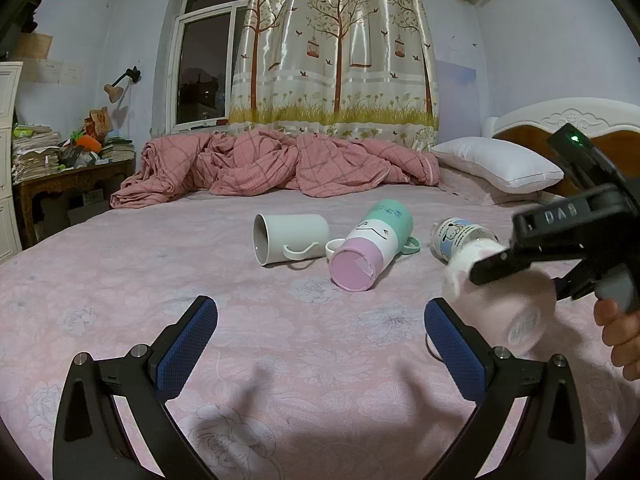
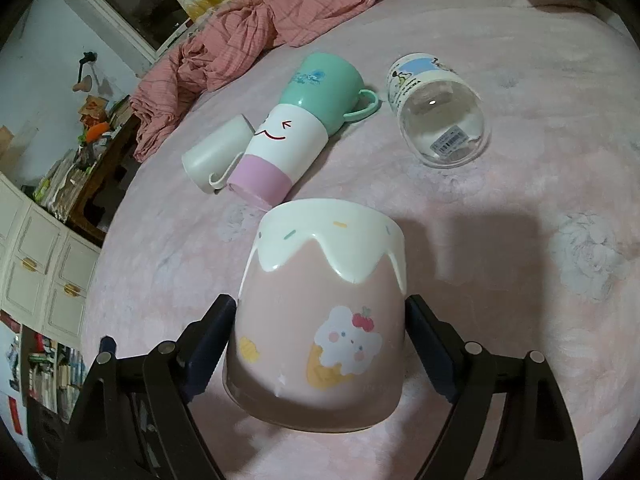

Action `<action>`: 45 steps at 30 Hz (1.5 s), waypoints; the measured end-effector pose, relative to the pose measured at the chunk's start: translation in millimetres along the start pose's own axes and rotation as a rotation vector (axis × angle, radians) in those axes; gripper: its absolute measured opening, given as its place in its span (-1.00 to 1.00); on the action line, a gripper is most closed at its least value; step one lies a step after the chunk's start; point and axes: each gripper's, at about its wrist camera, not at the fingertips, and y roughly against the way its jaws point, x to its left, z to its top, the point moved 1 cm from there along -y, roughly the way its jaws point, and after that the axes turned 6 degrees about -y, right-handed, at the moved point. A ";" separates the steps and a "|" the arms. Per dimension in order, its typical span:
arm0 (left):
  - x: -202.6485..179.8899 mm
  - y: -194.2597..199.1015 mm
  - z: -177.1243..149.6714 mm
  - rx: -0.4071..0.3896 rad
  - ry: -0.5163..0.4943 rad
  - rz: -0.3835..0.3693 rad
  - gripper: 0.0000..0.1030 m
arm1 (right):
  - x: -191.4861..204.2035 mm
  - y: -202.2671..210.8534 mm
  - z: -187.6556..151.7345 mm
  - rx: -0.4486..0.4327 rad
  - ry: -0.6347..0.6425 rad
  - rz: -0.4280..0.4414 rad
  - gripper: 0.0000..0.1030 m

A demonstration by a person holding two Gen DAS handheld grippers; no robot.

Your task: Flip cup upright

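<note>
My right gripper (image 2: 322, 344) is shut on a pink cup with a white drip rim and an ice-cream picture (image 2: 320, 320), held above the bed with its rim pointing away from me. In the left wrist view the same cup (image 1: 508, 300) is a blur at the right, in the right gripper (image 1: 492, 264). My left gripper (image 1: 320, 344) is open and empty, low over the pink bedsheet (image 1: 280, 360). Three other cups lie on their sides: a white mug (image 1: 290, 240), a stacked green, white and pink cup (image 1: 370, 248) and a clear glass cup (image 1: 460, 240).
A crumpled pink quilt (image 1: 272, 164) lies across the back of the bed, and a white pillow (image 1: 500, 162) rests by the headboard. A cluttered wooden desk (image 1: 68, 176) stands at the left. A small white cup (image 1: 335, 247) sits between the mug and the stacked cup.
</note>
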 end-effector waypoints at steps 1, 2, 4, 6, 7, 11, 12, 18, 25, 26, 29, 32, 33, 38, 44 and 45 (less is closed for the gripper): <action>0.4 0.3 0.0 0.000 0.000 0.000 1.00 | -3.3 3.0 -2.0 -0.020 0.016 -0.037 0.69; 0.0 0.0 0.2 0.000 -0.001 0.000 1.00 | -3.4 8.2 -4.9 -0.055 0.048 -0.089 0.69; 0.4 0.2 0.2 0.000 -0.002 0.001 1.00 | -3.5 18.1 -8.9 -0.110 0.114 -0.157 0.69; 0.2 0.1 0.3 0.000 -0.001 0.000 1.00 | -1.9 32.5 -16.2 -0.160 0.173 -0.203 0.70; 0.2 0.1 0.3 0.000 -0.001 0.000 1.00 | -1.3 39.0 -18.3 -0.181 0.190 -0.216 0.70; 0.8 0.4 0.2 0.002 -0.001 -0.001 1.00 | -2.4 76.9 -38.2 -0.317 0.261 -0.273 0.89; 0.2 0.3 0.3 0.002 -0.001 -0.002 1.00 | -3.9 88.0 -46.8 -0.363 0.280 -0.293 0.94; 2.1 0.0 -0.8 -0.004 -0.005 0.003 1.00 | -23.0 127.0 -90.4 -0.528 0.331 -0.377 1.00; 1.4 0.7 -2.1 -0.004 -0.015 0.007 1.00 | -54.4 130.6 -92.7 -0.569 0.286 -0.447 1.00; 1.6 0.8 -2.0 -0.003 -0.015 0.007 1.00 | -60.1 132.7 -91.9 -0.567 0.257 -0.421 1.00; 1.5 0.9 -2.0 -0.004 -0.016 0.007 1.00 | -74.2 128.4 -91.6 -0.587 0.179 -0.382 1.00; 1.3 1.0 -2.4 -0.003 -0.017 0.008 1.00 | -77.8 113.3 -97.7 -0.619 0.168 -0.449 1.00; 1.3 1.1 -2.3 -0.004 -0.017 0.008 1.00 | -76.3 109.4 -97.1 -0.607 0.175 -0.454 1.00; 2.7 2.3 -1.7 -0.008 -0.016 0.007 1.00 | -65.4 111.8 -104.2 -0.648 0.237 -0.400 1.00; 4.9 6.2 9.3 0.015 0.003 -0.059 1.00 | -55.4 114.9 -113.4 -0.708 0.286 -0.367 1.00; 6.8 12.2 13.6 0.009 0.013 -0.067 1.00 | -55.1 116.1 -114.2 -0.719 0.283 -0.369 1.00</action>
